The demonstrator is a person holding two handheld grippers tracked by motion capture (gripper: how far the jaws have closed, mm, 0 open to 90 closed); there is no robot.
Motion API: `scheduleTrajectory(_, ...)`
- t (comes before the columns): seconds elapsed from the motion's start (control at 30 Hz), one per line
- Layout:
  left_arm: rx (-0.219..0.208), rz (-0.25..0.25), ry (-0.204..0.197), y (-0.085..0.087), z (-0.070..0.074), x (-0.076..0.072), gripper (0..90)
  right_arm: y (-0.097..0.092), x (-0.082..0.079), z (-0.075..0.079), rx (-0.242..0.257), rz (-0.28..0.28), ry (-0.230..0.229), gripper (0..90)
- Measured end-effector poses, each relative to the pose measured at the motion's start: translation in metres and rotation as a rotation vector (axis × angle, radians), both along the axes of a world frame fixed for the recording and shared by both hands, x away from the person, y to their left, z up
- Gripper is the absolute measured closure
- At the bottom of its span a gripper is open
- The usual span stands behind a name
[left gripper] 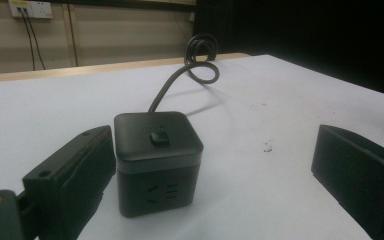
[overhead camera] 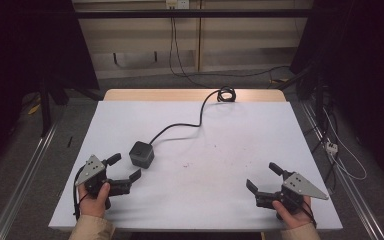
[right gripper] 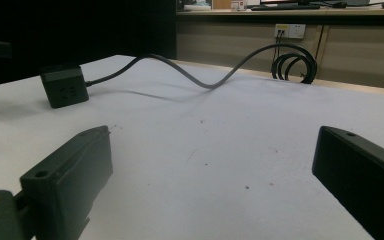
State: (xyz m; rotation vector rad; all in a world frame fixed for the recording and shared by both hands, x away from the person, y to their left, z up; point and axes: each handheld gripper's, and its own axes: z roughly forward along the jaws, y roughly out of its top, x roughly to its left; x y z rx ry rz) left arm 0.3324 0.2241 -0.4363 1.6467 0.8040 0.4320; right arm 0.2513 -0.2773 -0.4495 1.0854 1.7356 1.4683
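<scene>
Power cube [overhead camera: 142,153]: black cube-shaped socket block, left of centre in the high view, standing flat on the table [overhead camera: 230,150]; in the left tool view it sits at centre [left gripper: 157,160], a small button on its top face and outlet slots on the side facing the camera.
Cable [overhead camera: 190,124]: black, runs from the cube toward the upper middle of the high view and ends in a small coil [overhead camera: 225,93] at the table's far edge.
Left tool [overhead camera: 125,167]: lower left of the high view, held in the person's left hand [overhead camera: 96,195]; jaws spread wide, holding nothing. The cube lies just ahead of the jaw tips, nearer the left one, apart from both.
Right tool [overhead camera: 264,177]: lower right of the high view, held in the right hand [overhead camera: 292,212]; jaws wide apart with only bare table between them, well apart from the cube.
Table: white sheet over a wooden top, a few small dark specks near the middle.
</scene>
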Motion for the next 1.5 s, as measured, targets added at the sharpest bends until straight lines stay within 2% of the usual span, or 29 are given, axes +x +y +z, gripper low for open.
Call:
scheduleTrajectory(0.6,-0.018,-0.004,-0.005,-0.004,0.002,0.003,3.5,-0.004,-0.003,0.001,0.004,-0.021,-0.003,2.5)
scheduleTrajectory(0.73,-0.009,-0.010,-0.009,-0.003,0.002,0.003,3.5,-0.003,-0.002,0.001,0.005,-0.019,-0.004,2.5)
scheduleTrajectory(1.03,-0.017,-0.007,0.006,-0.003,0.001,0.005,3.5,0.000,0.000,0.002,-0.002,-0.011,-0.010,2.8)
scheduleTrajectory(1.17,-0.039,0.003,0.021,-0.003,0.000,0.009,3.5,0.001,0.001,0.001,-0.002,-0.008,-0.004,2.8)
scheduleTrajectory(1.5,-0.053,0.026,0.020,-0.001,0.001,0.015,3.4,0.000,0.000,0.002,0.001,-0.007,-0.009,2.7)
